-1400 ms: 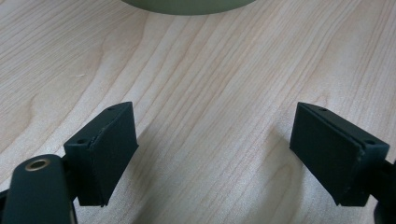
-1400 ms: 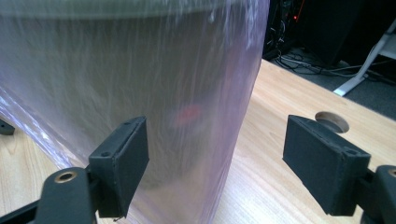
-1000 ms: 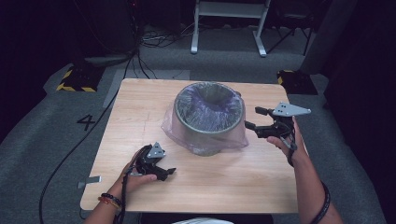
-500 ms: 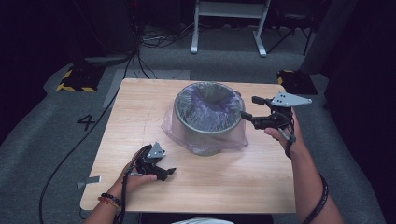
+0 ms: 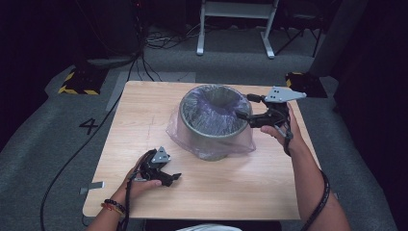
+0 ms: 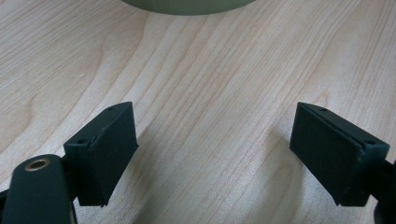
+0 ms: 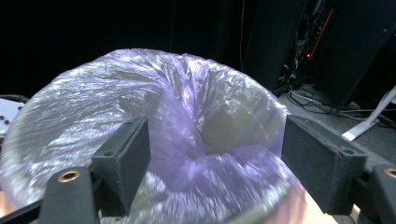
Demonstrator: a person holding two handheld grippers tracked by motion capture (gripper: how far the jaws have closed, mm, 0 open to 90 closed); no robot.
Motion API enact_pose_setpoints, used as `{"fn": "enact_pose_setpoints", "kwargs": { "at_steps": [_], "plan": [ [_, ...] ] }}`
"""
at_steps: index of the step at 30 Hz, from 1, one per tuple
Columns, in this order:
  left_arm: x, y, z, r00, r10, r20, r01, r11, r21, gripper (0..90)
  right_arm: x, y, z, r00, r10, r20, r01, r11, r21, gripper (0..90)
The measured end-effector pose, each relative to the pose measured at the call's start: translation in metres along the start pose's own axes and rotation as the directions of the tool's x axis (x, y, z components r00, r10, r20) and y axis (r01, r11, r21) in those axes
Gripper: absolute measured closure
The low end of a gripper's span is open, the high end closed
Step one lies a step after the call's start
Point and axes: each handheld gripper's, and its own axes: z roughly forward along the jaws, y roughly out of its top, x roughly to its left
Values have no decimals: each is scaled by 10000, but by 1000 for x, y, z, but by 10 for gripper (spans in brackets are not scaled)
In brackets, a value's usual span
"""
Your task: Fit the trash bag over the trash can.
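High view: we see a round grey bin (image 5: 211,122) standing near the middle of the wooden surface (image 5: 231,192), lined with a thin purple plastic bag (image 5: 214,108) whose loose edge spills down around the bin's outside and onto the wood. The right hand-held gripper (image 5: 244,107) is held at the bin's right rim, its 2 black jaws spread apart and reaching over the edge of the bag. In the right gripper view we see those jaws wide open with the crinkled purple film (image 7: 187,135) between and beyond them; we cannot tell whether either jaw touches it.

The left hand-held gripper (image 5: 169,177) rests low on the surface near the front edge, well apart from the bin. In the left gripper view its 2 jaws stand spread over bare wood (image 6: 210,93), gripping nothing, with the bin's base (image 6: 187,5) just showing at the top.
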Motion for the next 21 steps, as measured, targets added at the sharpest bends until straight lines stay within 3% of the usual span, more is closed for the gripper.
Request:
{"fn": "enact_pose_setpoints", "kwargs": {
  "at_steps": [11,21],
  "plan": [
    [0,0,0,10000,1,0,-1,10000,1,145,11,7,35,9993,-263,-277,283,9966,768,247],
    [0,0,0,10000,4,0,-4,10000,4,145,17,9,50,9992,-150,-370,193,9928,1180,250]
  ]
}}
